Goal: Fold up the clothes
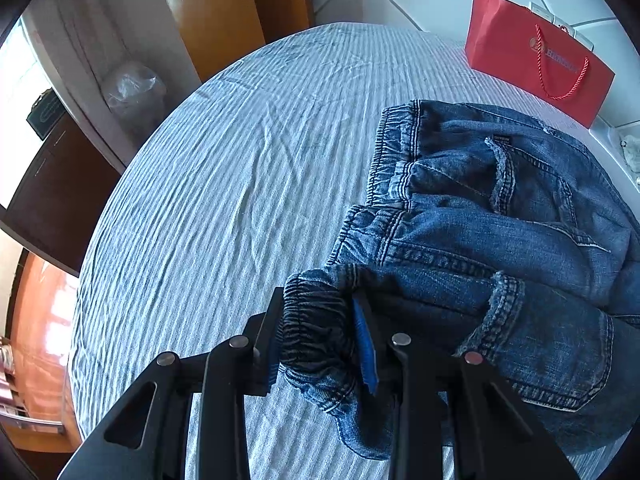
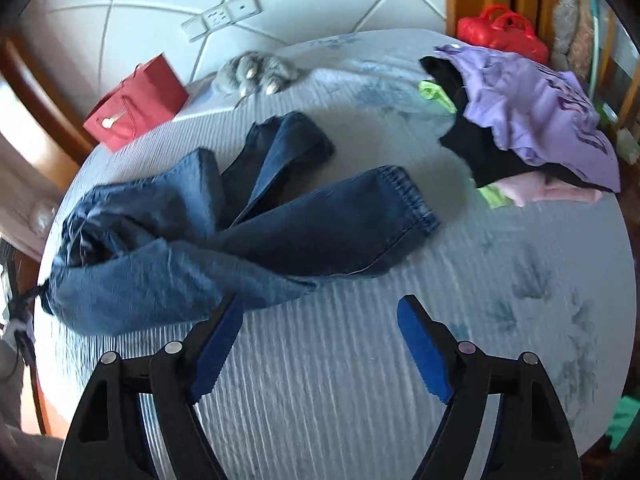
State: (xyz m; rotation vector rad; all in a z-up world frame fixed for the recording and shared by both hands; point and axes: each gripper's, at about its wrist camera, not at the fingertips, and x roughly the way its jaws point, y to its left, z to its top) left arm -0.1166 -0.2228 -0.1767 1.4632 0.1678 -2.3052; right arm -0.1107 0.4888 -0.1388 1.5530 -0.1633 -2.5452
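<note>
**Jeans gripped at one cuff, still unfolded**

The left gripper (image 1: 320,340) has its jaws clamped on an elastic cuff of the jeans (image 2: 240,220), which lie crumpled on the bed (image 2: 360,380). The right gripper (image 2: 320,344) hovers, jaws wide and empty. Next, I judge: grasp the other cuff and spread the legs flat.

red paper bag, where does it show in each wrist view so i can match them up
Left wrist view: the red paper bag stands at the upper right, behind the jeans whose cuff the left tool clamps.
Right wrist view: the bag sits at the upper left, beyond the jeans; the right tool is open.
Shared landmark: the jeans on the striped bedsheet, in front of the bag in both.
</note>
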